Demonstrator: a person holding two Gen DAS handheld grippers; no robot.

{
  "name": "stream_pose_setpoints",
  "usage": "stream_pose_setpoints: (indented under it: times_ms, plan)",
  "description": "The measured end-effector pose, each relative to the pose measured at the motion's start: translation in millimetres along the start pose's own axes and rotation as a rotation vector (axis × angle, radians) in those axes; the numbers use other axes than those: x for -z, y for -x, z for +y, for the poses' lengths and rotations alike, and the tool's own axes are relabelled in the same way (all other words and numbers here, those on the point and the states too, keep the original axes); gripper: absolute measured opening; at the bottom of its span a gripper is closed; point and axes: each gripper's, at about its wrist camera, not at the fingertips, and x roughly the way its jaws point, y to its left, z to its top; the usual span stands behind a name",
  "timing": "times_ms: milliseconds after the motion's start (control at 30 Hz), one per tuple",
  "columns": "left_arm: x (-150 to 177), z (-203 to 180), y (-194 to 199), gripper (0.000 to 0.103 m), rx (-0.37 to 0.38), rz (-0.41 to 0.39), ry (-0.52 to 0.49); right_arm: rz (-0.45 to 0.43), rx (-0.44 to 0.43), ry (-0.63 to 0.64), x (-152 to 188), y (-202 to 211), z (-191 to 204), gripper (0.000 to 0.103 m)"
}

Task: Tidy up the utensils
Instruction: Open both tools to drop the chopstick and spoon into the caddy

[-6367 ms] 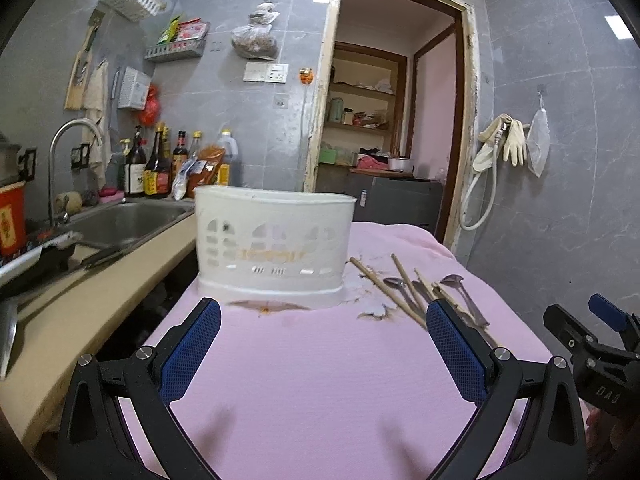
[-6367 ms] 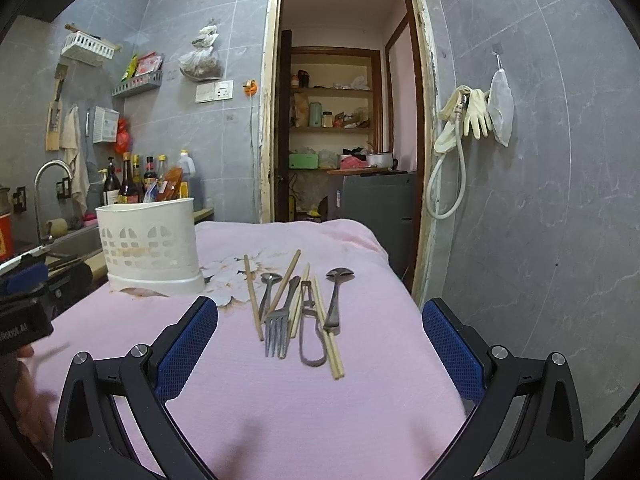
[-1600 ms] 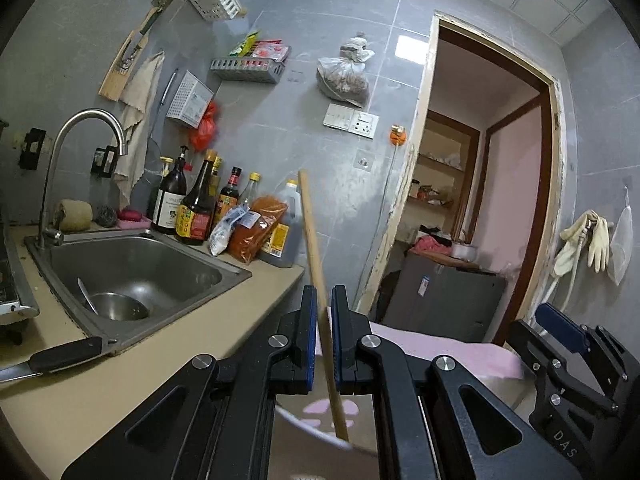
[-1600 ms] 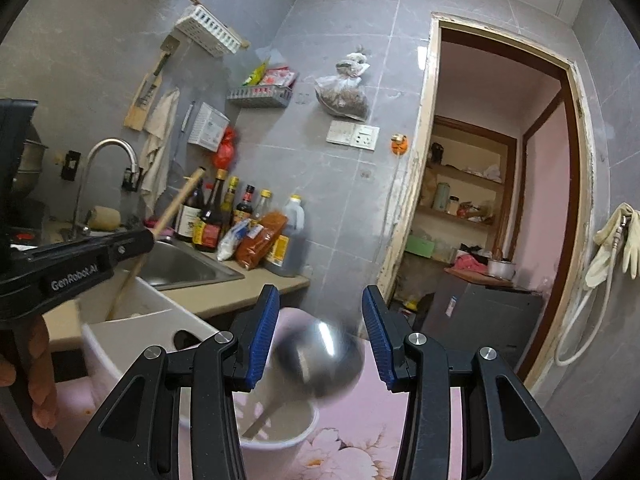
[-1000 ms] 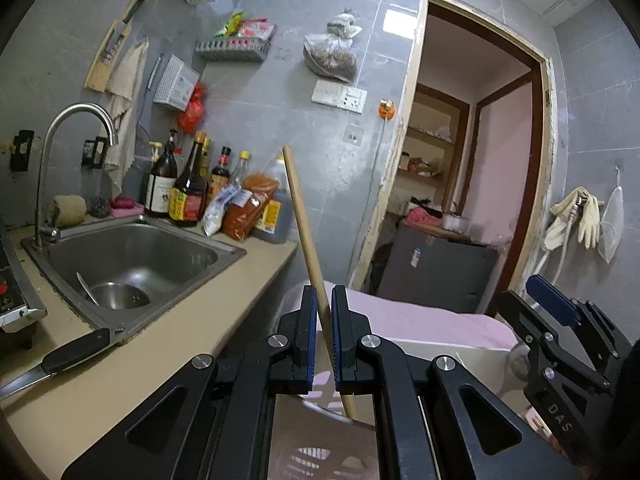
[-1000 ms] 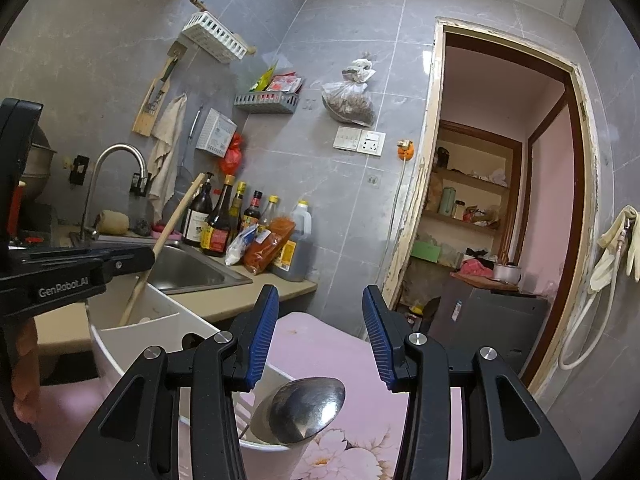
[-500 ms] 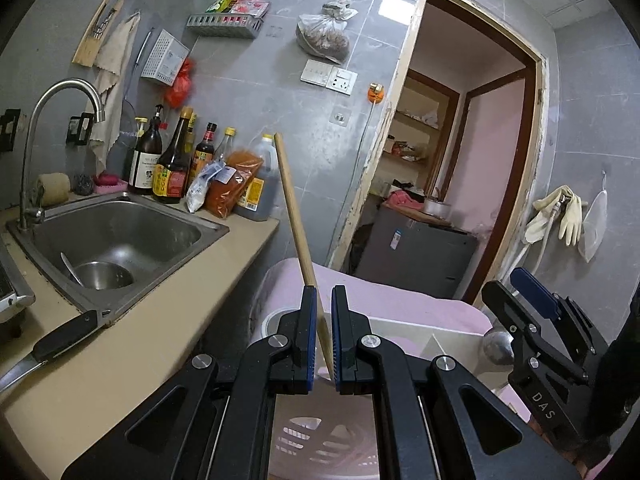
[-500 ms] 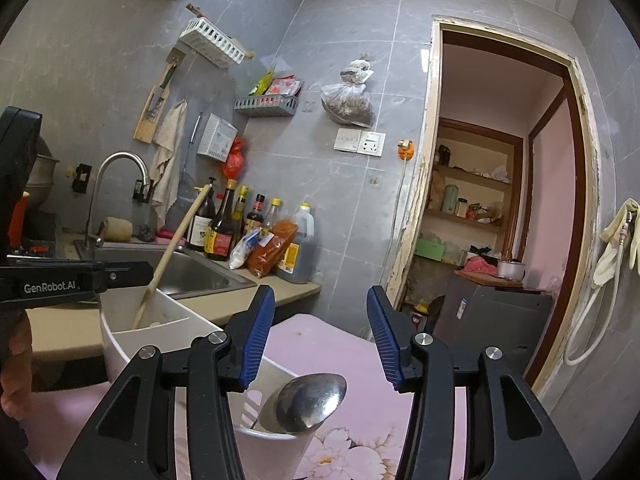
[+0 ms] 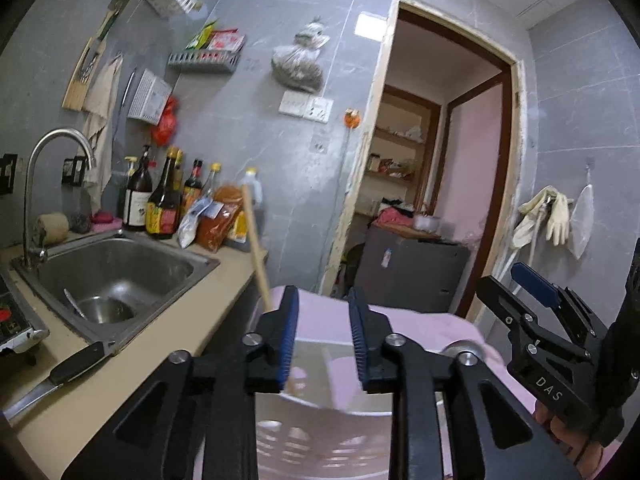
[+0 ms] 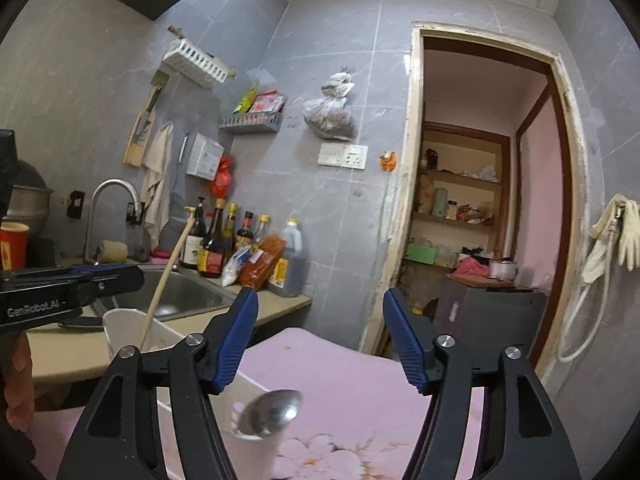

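Sink [image 9: 116,272]: far left of the left wrist view, steel, set in the beige counter [image 9: 168,344]; a black-handled knife [image 9: 60,372] lies on the counter's near edge, which only this view shows.
Bottles [image 9: 160,200]: in a row behind the sink against the grey wall, visible in both views.
Chopstick [image 9: 256,248]: one wooden stick leaning up and to the left out of the holder. In the left wrist view its lower part passes behind the left finger pad [image 9: 288,344]; the right wrist view shows it [image 10: 168,272] standing free in the holder's left part, touching neither gripper.
Left gripper [image 9: 322,340]: fingers parted with a clear gap, nothing between them, poised just above the holder. From the right wrist view it [image 10: 72,284] shows only side-on, so its gap cannot be read there.
Utensil holder [image 9: 320,420]: white plastic, slotted wall, on the pink cloth [image 10: 340,368]. Its divided inside shows only in the right wrist view [image 10: 120,332].
Spoon [image 10: 272,406]: bowl up, propped on the holder's right rim; plain in the right wrist view, only a blurred metal glint at the rim in the left.
Right gripper [image 10: 320,344]: spread wide and empty, above the spoon. The left wrist view catches it [image 9: 532,312] at the right edge.
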Motion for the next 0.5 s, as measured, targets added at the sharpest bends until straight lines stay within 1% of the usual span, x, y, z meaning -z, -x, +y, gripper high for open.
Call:
stream_pose_setpoints:
  times_ms: [67,133,200,233,300,333,400,433,500]
  plan:
    - [-4,-8,3,0.029,0.012,-0.007,0.001,-0.003,0.019,-0.012,-5,11,-10,0.068]
    - [-7,-17,8,0.035,0.032,-0.016,-0.001,-0.007,0.045,-0.034,-8,24,-22,0.072]
    - [-8,-29,12,0.045,0.050,-0.024,-0.009,-0.009,0.074,-0.060,-9,39,-36,0.079]
    - [-9,-35,14,0.047,0.062,-0.025,-0.012,-0.007,0.083,-0.068,-9,44,-41,0.080]
    - [-8,-47,16,0.060,0.087,-0.024,-0.017,0.003,0.108,-0.088,-8,56,-54,0.086]
    - [-7,-51,17,0.064,0.097,-0.022,-0.017,0.009,0.122,-0.096,-7,62,-59,0.088]
    - [-4,-61,18,0.080,0.127,-0.011,-0.010,0.021,0.153,-0.107,-3,72,-70,0.095]
    - [-2,-66,18,0.083,0.140,-0.005,-0.006,0.027,0.162,-0.112,-1,77,-76,0.097]
    - [2,-75,16,0.094,0.157,0.011,-0.002,0.047,0.181,-0.121,5,87,-88,0.103]
